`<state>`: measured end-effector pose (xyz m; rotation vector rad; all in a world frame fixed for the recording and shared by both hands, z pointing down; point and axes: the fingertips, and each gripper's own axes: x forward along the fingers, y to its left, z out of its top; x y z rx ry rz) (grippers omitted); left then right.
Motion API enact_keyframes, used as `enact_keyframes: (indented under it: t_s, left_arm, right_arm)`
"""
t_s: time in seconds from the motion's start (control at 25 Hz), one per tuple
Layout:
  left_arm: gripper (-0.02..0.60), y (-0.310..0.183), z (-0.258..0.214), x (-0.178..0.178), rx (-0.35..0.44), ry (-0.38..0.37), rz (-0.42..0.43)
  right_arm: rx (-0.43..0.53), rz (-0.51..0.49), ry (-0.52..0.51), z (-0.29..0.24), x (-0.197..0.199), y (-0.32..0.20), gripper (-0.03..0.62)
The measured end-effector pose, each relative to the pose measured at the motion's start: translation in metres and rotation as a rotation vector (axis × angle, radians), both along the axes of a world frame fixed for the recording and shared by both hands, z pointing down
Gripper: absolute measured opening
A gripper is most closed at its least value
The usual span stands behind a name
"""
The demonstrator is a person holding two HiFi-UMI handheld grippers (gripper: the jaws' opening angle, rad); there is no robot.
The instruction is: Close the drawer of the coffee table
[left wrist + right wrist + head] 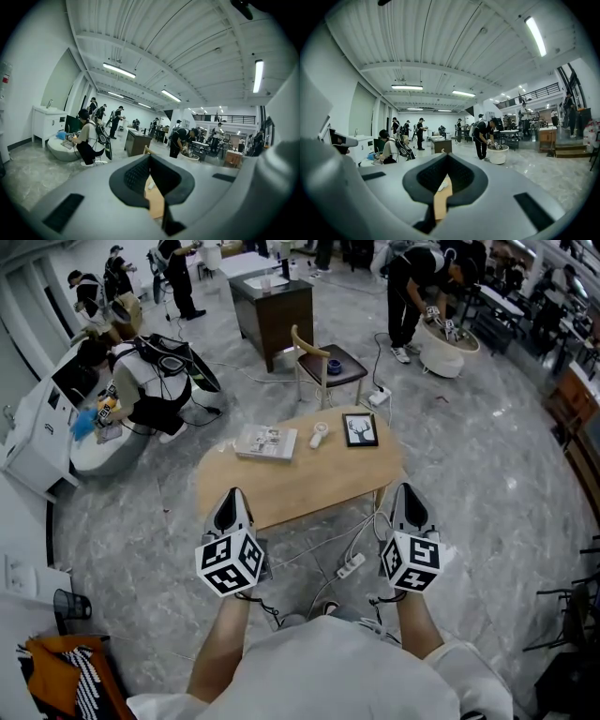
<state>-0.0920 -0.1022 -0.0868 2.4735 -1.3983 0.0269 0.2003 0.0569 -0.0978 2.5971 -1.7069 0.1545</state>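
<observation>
The left gripper (232, 498), closed and empty, sits at the table's (309, 479) 7 o'clock edge. The right gripper (406, 491), also closed and empty, sits at 4 o'clock. The drawer is hidden from view.

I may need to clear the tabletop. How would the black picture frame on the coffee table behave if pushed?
The picture frame seems to lie flat on the coffee table, so it would probably slide, not tip. It looks stiff, perhaps glazed and fragile. Near the far edge, it might fall off.
</observation>
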Motion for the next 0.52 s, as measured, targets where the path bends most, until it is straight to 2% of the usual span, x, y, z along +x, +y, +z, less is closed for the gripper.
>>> enact_keyframes:
  t_s: [0.52]
  left_arm:
    - [-0.005,-0.0058,0.0085,0.0062,-0.008,0.009,0.027]
  right_arm:
    - [-0.008,-0.003,-0.015,0.0031,-0.0042,-0.0085,0.000]
